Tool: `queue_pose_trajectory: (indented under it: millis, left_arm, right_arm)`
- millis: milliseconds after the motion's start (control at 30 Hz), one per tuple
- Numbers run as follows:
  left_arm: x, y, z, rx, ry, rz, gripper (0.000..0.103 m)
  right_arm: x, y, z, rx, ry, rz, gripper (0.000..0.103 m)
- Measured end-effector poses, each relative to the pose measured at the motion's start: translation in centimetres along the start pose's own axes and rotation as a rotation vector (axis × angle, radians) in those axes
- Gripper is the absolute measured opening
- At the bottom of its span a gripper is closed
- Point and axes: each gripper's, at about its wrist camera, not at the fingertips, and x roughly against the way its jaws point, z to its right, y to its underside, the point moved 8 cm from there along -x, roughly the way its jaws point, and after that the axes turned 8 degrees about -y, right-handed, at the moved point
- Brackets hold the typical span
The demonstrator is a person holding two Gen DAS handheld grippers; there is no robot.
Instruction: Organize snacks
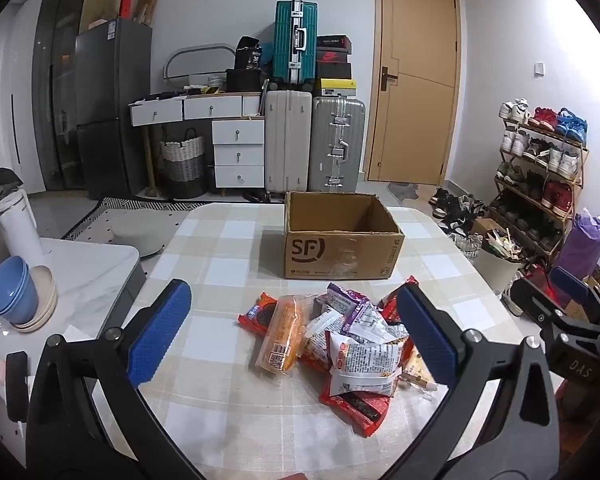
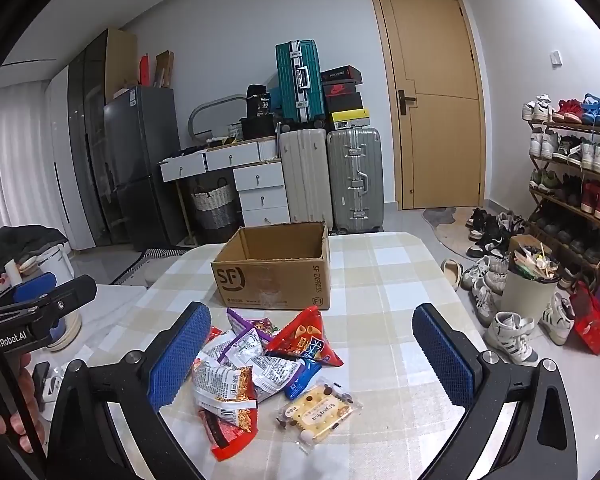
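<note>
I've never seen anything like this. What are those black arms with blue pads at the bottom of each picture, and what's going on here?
Those are two hand-held grippers, one in each of a person's hands; no robot arm is involved. Each picture comes from a wide-angle camera on one gripper, looking forward between its two blue-padded fingers. One view shows the left gripper, the other the right gripper. Both are open and hold nothing. On the checked tablecloth lies a pile of snack packets, including a pale biscuit pack at its near edge. Behind the pile stands an open cardboard box, which looks empty from here.
</note>
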Motion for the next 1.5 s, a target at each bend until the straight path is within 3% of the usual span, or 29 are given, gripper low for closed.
queue_pose_trajectory:
  millis: [1500]
  left_arm:
    - [1.1,-0.7,0.1,0.001,0.052,0.037,0.102]
  right_arm:
    - [0.4,-0.1,0.2,-0.003,-0.013,0.015,0.103]
